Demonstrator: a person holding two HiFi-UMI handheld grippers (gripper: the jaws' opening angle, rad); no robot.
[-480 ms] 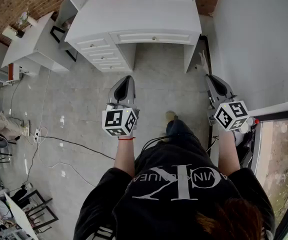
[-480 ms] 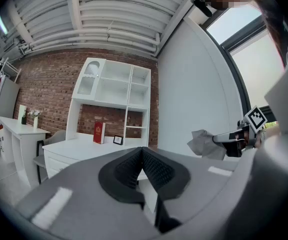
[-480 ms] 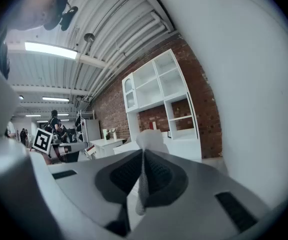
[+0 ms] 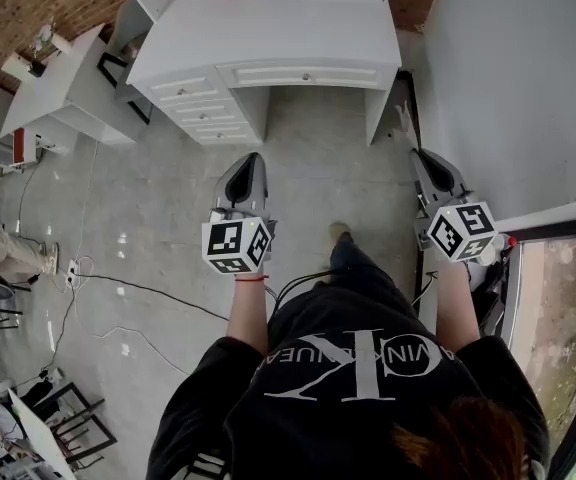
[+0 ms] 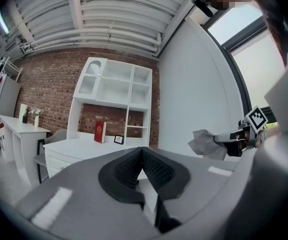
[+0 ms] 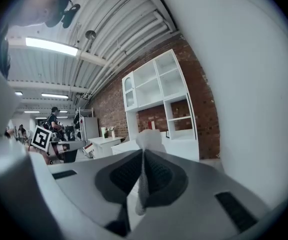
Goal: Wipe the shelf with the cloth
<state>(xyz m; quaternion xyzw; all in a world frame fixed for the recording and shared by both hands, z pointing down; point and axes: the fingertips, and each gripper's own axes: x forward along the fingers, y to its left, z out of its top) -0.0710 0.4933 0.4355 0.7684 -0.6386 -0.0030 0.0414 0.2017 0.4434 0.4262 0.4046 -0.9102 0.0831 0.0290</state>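
Observation:
The white shelf unit [image 5: 115, 91] [image 6: 156, 84] stands on a white desk [image 4: 268, 28] against a brick wall, some way ahead of both grippers. A pale grey cloth [image 6: 149, 138] [image 5: 204, 143] [image 4: 405, 120] is pinched in my right gripper [image 6: 143, 156] [image 4: 419, 154]. It sticks out past the fingertips and hangs a little below them. That gripper is held level, close to the white wall on the right. My left gripper [image 5: 142, 151] [image 4: 255, 157] is shut with nothing in it, level at my left side.
A red book [image 5: 100, 132] and a small picture frame [image 5: 118, 139] stand on the desk under the shelves. The desk has drawers [image 4: 203, 108]. A second white table [image 4: 58, 93] is at the left. A black cable [image 4: 148, 288] trails on the floor. A white wall [image 4: 508, 68] runs along the right.

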